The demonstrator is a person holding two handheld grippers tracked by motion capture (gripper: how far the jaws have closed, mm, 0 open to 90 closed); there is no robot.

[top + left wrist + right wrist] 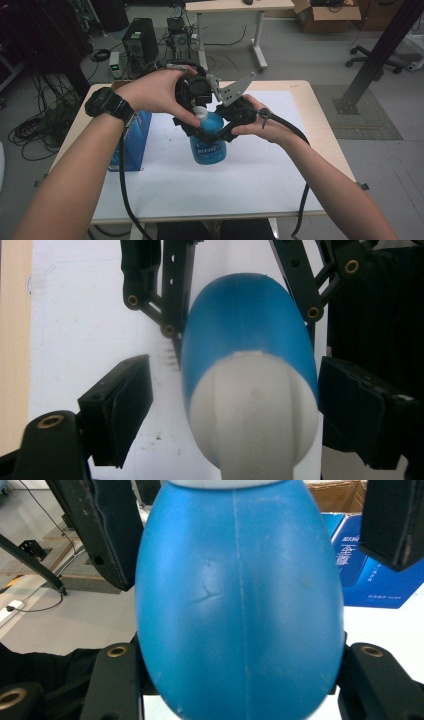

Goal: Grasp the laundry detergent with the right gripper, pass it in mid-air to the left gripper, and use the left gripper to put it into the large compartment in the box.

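blue bottle (pixel 208 140): upright mid-table on white mat (pixel 250 190) | right gripper (pixel 227 131): clamped on bottle's body | left gripper (pixel 200 112): jaws parted astride white cap (pixel 252 415), pads not yet touching | progress: bottle steadied; cap not yet gripped, unscrewing likely left

The high view looks forward and down from above the person's side of the table (pixel 300 95), far enough back to take in the whole tabletop, both forearms and the floor beyond. The left gripper view rides on the left gripper (pixel 225 405) and looks straight down along its jaws, very near the white cap (pixel 252 415) of the blue bottle (pixel 245 320). The right gripper view rides on the right gripper (pixel 240 680) and looks level across the table, pressed close to the bottle's side (pixel 240 605). All three share the bottle (pixel 208 142); the blue box (pixel 132 145) appears in the high view and the right gripper view (pixel 370 565).
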